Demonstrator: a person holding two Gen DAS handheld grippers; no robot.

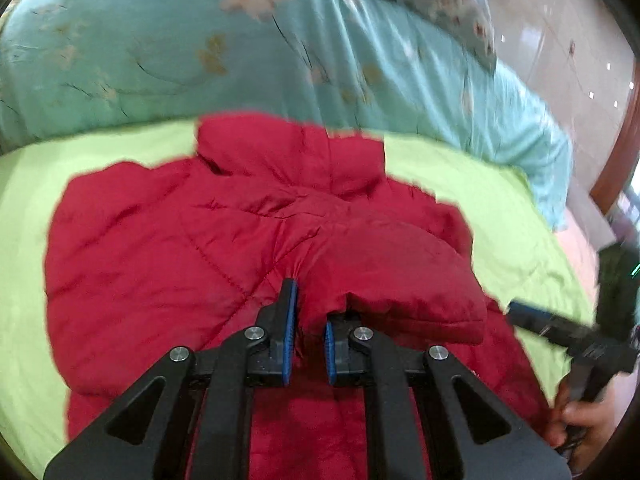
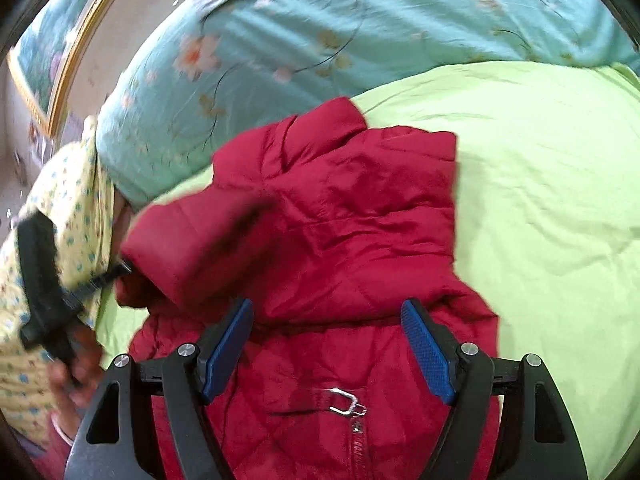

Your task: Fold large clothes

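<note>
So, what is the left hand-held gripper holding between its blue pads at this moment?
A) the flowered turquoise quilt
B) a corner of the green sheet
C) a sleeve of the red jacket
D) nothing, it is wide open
C: the left hand-held gripper has its pads closed on the sleeve of the red jacket, which rises off the green sheet.

The left gripper (image 1: 306,320) points steeply downward, its 2 blue-padded fingers clamped on red cloth. The right gripper (image 2: 328,344) tilts downward too, jaws spread wide, gripping nothing.
</note>
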